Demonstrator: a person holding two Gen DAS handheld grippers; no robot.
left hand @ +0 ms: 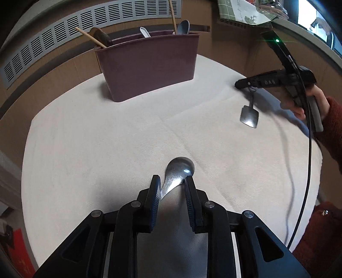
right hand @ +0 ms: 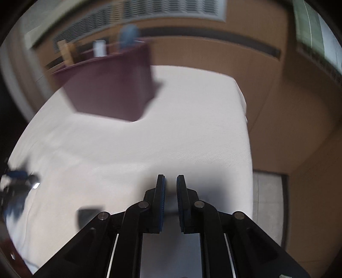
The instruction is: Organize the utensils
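Left wrist view showed the left gripper (left hand: 172, 181) open around a shiny metal spoon (left hand: 178, 172); the right gripper (right hand: 171, 181) was slightly open, holding nothing visible.

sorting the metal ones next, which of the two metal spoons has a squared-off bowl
The square metal spoon under the right gripper, at the table's right; the round metal spoon lies between the left gripper's fingers.

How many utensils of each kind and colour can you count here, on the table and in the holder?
Metal spoons: 2
Wooden sticks: 2
White spoon: 1
Blue-grey spoon: 1
Dark brown spoon: 1
Total: 7
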